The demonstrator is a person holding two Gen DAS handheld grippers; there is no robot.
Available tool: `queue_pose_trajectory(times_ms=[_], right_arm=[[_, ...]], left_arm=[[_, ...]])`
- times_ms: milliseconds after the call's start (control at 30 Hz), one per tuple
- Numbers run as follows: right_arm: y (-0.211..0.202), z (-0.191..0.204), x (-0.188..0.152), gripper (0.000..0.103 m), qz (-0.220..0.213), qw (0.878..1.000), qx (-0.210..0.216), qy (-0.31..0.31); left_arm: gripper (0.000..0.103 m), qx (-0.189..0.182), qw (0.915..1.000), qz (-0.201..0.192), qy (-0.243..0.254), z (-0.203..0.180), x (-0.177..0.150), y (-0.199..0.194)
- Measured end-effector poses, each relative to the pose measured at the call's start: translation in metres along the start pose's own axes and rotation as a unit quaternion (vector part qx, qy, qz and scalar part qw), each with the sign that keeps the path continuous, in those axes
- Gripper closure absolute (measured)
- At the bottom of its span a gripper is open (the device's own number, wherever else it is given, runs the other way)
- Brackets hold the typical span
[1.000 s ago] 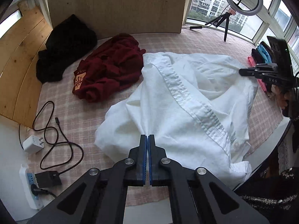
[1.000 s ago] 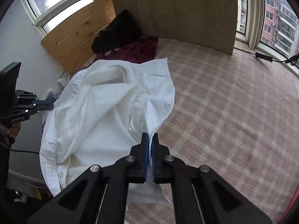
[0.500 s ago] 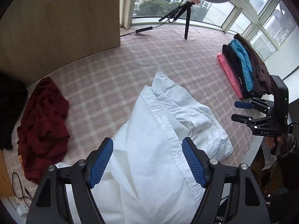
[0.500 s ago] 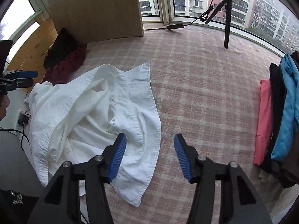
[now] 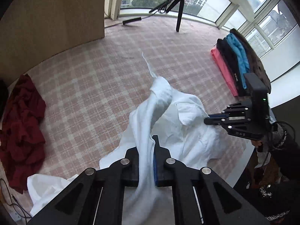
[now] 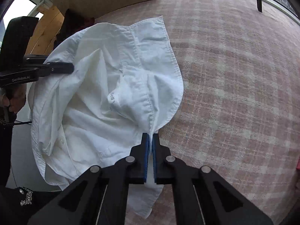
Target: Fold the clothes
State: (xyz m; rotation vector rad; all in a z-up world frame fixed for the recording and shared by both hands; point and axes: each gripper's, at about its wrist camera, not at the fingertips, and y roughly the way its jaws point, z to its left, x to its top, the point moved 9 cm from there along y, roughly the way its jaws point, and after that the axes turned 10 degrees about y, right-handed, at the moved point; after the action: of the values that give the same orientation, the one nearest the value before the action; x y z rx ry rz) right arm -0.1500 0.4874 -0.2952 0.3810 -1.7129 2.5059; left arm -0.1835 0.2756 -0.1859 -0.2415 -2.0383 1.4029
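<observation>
White crumpled cotton shirt [image 6: 105,86] lies on the pink plaid mat [image 6: 234,78], neck label reading "Bell". Left gripper [image 5: 148,161] and right gripper [image 6: 149,150] each pinch its fabric; "GenRobot.AI" marks the left one.

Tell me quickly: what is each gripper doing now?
Left gripper: closed on the white shirt.
Right gripper: closed on the same shirt.

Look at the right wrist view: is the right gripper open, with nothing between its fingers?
No. The right gripper is shut on the white shirt, with a bunched fold of cloth pinched between its blue fingers.
</observation>
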Motion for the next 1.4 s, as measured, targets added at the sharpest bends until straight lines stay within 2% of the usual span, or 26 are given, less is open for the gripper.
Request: queue_pose_trajectory(times_ms=[100,133,200,233,267,333,433,500,567,633,700,733,800,867,967,1100,1167,1267,1300,1333,1400], right_arm=[[-0.015,0.0,0.037,0.099,-0.04,0.998,-0.034,-0.018],[-0.018,-0.002,0.046,0.099,-0.041,0.998,-0.044,-0.021],[-0.022,-0.008,0.066,0.099,-0.042,0.997,-0.063,-0.028],[-0.024,-0.011,0.075,0.098,-0.043,0.996,-0.073,-0.031],[-0.026,-0.014,0.085,0.095,-0.044,0.995,-0.082,-0.034],[-0.031,-0.02,0.104,0.062,-0.045,0.993,-0.102,-0.041],[-0.06,-0.054,0.089,0.062,-0.059,0.993,-0.104,-0.007],[-0.079,-0.064,0.072,0.058,-0.046,0.997,-0.057,0.038],[-0.088,-0.06,0.054,0.054,-0.022,0.998,-0.013,0.063],[-0.092,-0.046,0.037,0.054,-0.01,0.998,-0.011,0.061],[-0.09,-0.029,0.025,0.054,0.003,0.998,0.0,0.063],[-0.087,-0.022,0.02,0.054,0.008,0.997,0.004,0.073],[-0.087,-0.019,0.009,0.054,0.002,0.996,-0.015,0.09],[-0.09,-0.024,-0.005,0.054,-0.012,0.993,-0.033,0.112],[-0.075,-0.037,-0.02,0.054,0.009,0.982,0.001,0.189],[-0.049,-0.04,-0.011,0.054,0.022,0.969,0.012,0.244],[-0.038,-0.034,-0.003,0.054,0.021,0.968,0.01,0.251],[-0.02,-0.024,0.004,0.054,0.027,0.974,-0.024,0.223],[-0.017,-0.023,0.003,0.059,0.031,0.976,-0.038,0.21],[-0.015,-0.021,0.002,0.073,0.034,0.978,-0.05,0.199],[-0.018,-0.018,-0.001,0.083,0.032,0.981,-0.062,0.184]], left_arm=[[0.096,0.003,0.9977,-0.066,0.016,-0.023,0.0,-0.072],[0.096,0.004,0.9963,-0.082,0.025,-0.036,0.001,-0.09],[0.096,-0.014,0.9933,-0.106,0.045,-0.067,-0.001,-0.109],[0.096,-0.026,0.992,-0.108,0.059,-0.086,-0.002,-0.107],[0.096,-0.036,0.9916,-0.102,0.071,-0.107,-0.003,-0.094],[0.095,-0.071,0.9898,-0.069,0.103,-0.149,-0.021,-0.057],[0.091,-0.156,0.9812,0.002,0.114,-0.203,-0.062,0.021],[0.09,-0.157,0.9782,0.073,0.115,-0.221,-0.094,0.075],[0.09,-0.132,0.9815,0.077,0.115,-0.216,-0.103,0.065],[0.089,-0.107,0.9842,0.082,0.115,-0.211,-0.113,0.055],[0.072,-0.082,0.9862,0.086,0.115,-0.205,-0.123,0.045],[0.069,-0.069,0.987,0.089,0.115,-0.203,-0.127,0.039],[0.063,-0.007,0.9907,0.061,0.121,-0.174,-0.121,0.007],[0.062,0.042,0.9906,0.044,0.122,-0.145,-0.114,-0.015],[0.062,0.097,0.9878,0.033,0.117,-0.1,-0.105,-0.033],[0.062,0.158,0.9813,0.027,0.107,-0.058,-0.094,-0.04],[0.062,0.186,0.977,0.025,0.101,-0.041,-0.088,-0.041],[0.061,0.218,0.971,0.02,0.095,-0.02,-0.081,-0.044],[0.061,0.223,0.97,0.016,0.094,-0.017,-0.079,-0.045],[0.061,0.228,0.969,0.013,0.094,-0.013,-0.077,-0.046],[0.058,0.238,0.9669,0.005,0.093,-0.007,-0.073,-0.049]])
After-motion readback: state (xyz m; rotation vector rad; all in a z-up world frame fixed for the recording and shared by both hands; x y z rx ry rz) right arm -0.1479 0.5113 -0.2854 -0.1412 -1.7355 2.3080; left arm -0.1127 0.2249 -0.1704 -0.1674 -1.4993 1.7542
